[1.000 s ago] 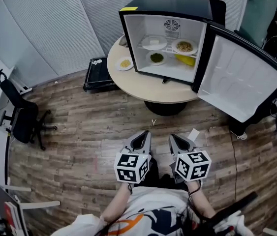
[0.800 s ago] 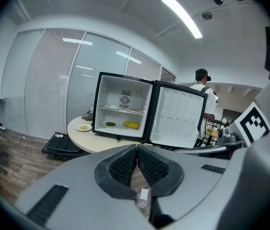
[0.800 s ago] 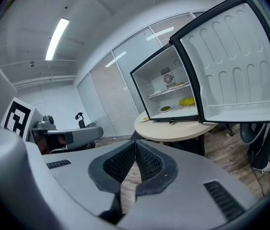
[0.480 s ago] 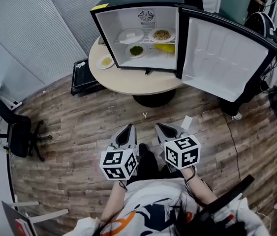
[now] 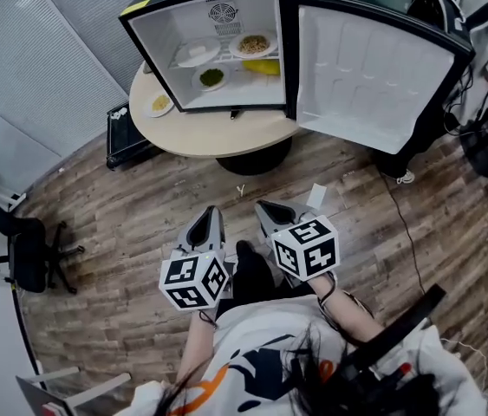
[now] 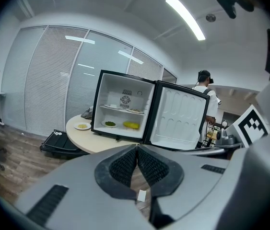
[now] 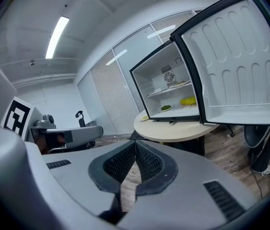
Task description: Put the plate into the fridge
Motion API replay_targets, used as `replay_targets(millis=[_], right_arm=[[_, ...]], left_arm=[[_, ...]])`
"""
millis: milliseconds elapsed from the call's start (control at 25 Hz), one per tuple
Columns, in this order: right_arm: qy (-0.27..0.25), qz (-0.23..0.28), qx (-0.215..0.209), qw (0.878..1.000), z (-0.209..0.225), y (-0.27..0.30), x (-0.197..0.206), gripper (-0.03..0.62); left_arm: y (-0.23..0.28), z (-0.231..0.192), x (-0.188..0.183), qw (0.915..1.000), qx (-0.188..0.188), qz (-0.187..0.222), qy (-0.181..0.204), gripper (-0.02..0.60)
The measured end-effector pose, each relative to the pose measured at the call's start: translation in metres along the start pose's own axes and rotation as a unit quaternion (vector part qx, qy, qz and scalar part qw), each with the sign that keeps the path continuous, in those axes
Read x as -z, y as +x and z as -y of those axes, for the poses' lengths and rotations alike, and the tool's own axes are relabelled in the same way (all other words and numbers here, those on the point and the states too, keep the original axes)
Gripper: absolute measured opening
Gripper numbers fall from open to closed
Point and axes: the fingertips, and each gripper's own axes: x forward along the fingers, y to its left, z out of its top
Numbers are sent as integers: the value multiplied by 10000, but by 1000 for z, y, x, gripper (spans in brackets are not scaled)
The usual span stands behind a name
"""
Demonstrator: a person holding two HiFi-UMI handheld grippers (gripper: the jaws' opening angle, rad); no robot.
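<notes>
Both our left tongs point(image 5: 210, 211) and right tongs point(image 5: 262, 205) are pressed together with nothing between them, held low over the wooden floor point(image 5: 122, 206), well short of the fridge point(image 5: 159, 50). The fridge stands open on the round tabletop point(image 5: 217, 133), its door point(image 5: 365, 76) swung wide to its right. Just outside its left wall a small plate point(image 5: 160, 104) of yellowish food lies on the tabletop, close to the edge. Inside, the shelf bears a white plate point(image 5: 198, 55) and a noodle plate point(image 5: 254, 44), and below them sit a green dish point(image 5: 211, 78) and a yellow item point(image 5: 263, 66). So plates already lie inside the fridge while one lies beside it, and we cannot tell which one the task means. If the outside plate is the one, we judge the risks plain. It lies flat with a thin rim, so a shallow bite could shove it off the tabletop. A tilt in carrying could spill the food. The crowded fridge leaves little room, so the dishes inside could be knocked.
</notes>
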Motion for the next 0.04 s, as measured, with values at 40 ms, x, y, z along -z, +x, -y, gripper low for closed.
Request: replay_targets(millis=[40], right_arm=[[-12, 2, -11, 10000, 1, 2, -1, 17]], left_arm=[[2, 0, -1, 10000, -5, 15, -5, 14]])
